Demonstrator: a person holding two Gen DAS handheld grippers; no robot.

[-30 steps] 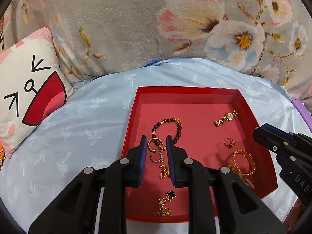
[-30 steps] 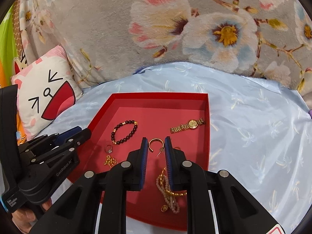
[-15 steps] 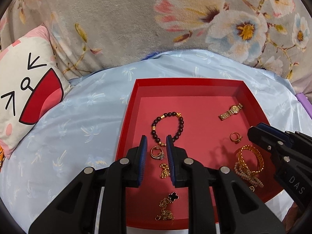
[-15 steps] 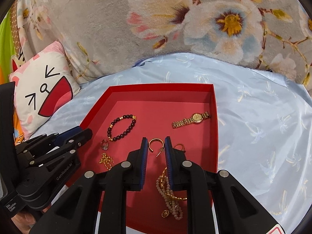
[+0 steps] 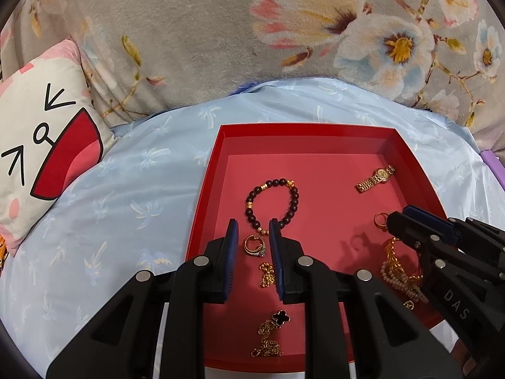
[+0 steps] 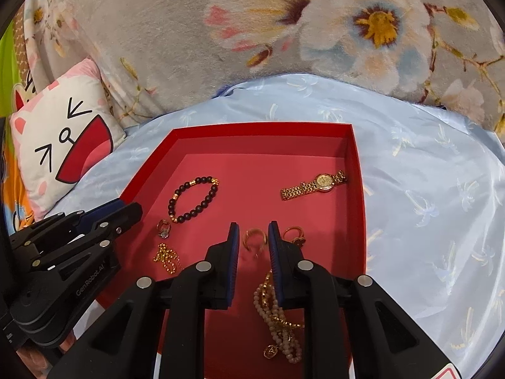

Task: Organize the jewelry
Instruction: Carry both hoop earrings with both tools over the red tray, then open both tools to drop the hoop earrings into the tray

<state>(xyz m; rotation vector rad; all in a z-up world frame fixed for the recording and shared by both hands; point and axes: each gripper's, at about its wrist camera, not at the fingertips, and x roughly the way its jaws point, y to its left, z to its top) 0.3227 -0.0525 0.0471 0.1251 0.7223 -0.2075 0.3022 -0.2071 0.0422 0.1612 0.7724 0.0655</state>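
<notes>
A red tray [image 5: 205,189] on the pale blue bedcover holds loose jewelry. My left gripper [image 5: 251,230] hovers over two stacked rings [image 5: 255,246] below the dark bead bracelet [image 5: 295,202]; its jaws stand narrowly apart, holding nothing. My right gripper [image 6: 252,230] is low over the tray [image 6: 356,173] and its jaws are opening. A gold hoop earring [image 6: 254,240] sits between the pads with a thin gap on each side. A gold watch [image 6: 315,184] lies at the far right. A pearl and gold bracelet pile [image 6: 277,312] lies under the right finger.
A gold ring [image 6: 293,233], a small gold chain [image 5: 266,274] and a black clover necklace [image 5: 279,317] also lie in the tray. A cartoon cat pillow [image 5: 47,145] rests at the left. A grey floral blanket [image 5: 221,47] rises behind the bedcover.
My right gripper has sunk toward the tray, and the hoop earring it pinched now sits loose between the pads. The left gripper has hardly moved.
</notes>
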